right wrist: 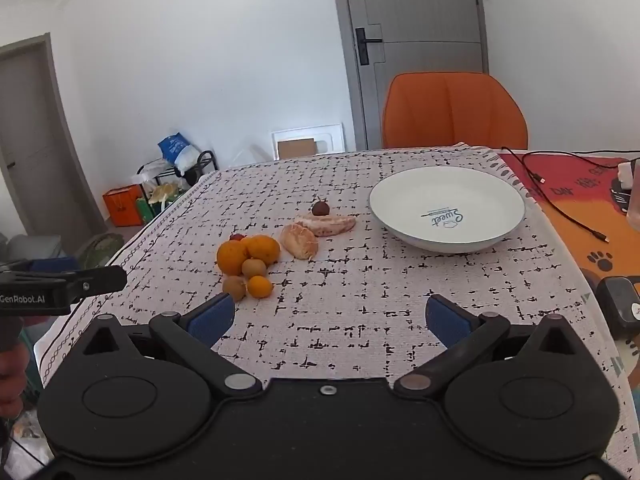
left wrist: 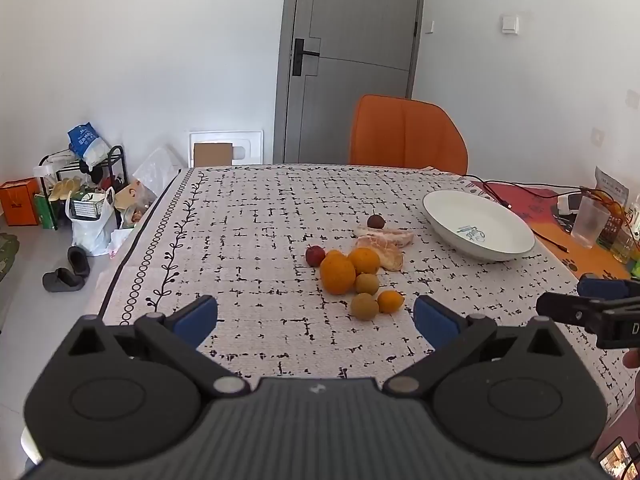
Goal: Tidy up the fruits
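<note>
Holding both claws spread and empty above the near table edge, we saw the fruit pile (left wrist: pixel 352 268) left of the white plate (left wrist: pixel 516 248), ahead of our left claw (left wrist: pixel 316 320). Our right claw (right wrist: pixel 330 320) faced bare cloth nearer the plate. Nothing blocked the way; a cable lay beyond the plate.

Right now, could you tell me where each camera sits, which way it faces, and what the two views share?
Left wrist: on the left gripper, above the near table edge, facing the fruit pile and door; own jaws open, right gripper at the frame's right.
Right wrist: on the right gripper, facing the white plate and orange chair; own jaws open, left gripper at the frame's left.
Shared: fruit, plate, chair, patterned tablecloth, door.
</note>
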The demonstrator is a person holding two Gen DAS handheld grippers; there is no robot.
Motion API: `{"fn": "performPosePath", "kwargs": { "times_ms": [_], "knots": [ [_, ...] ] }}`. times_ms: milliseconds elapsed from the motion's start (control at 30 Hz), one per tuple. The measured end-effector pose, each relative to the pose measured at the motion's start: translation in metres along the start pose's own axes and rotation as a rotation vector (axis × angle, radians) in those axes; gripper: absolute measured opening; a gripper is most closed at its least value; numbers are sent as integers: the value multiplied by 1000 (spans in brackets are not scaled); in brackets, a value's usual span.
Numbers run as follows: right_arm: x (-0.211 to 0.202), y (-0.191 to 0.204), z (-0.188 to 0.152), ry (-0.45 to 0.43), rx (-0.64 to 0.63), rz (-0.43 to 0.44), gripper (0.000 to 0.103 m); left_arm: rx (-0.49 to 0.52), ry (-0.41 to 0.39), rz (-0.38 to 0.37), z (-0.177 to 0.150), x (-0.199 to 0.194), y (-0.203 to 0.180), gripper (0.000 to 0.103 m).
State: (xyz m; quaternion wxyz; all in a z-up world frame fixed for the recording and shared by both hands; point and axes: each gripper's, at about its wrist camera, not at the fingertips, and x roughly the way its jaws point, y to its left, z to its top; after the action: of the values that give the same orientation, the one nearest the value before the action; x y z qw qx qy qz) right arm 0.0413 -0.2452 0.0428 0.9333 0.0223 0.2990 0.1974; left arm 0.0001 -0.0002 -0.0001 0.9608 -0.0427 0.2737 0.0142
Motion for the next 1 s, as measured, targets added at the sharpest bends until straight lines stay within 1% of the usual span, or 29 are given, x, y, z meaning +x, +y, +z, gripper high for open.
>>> {"fn": "performPosePath", "kwargs": {
  "times_ms": [33,67,500,533,700,1000],
  "knots": [
    [-1,1,-2,-3,-1,1,103,3,-2,1,0,0,0,103],
    [1,-1,5,11,5,4,103,3,-1,1,0,0,0,103],
    [3,-3,3,25,14,-1,103,10,6,1,-2,-3,-5,103],
    [3,-3,3,25,17,-2,103,11,3,-1,-3,2,-2,103],
    [1,-5,3,26,26,1,103,15,-11,3,-2,-1,-3,103],
    [4,-5,3,33,24,-7,103,14,-10,1,-1,-1,-1,103]
  ]
}}
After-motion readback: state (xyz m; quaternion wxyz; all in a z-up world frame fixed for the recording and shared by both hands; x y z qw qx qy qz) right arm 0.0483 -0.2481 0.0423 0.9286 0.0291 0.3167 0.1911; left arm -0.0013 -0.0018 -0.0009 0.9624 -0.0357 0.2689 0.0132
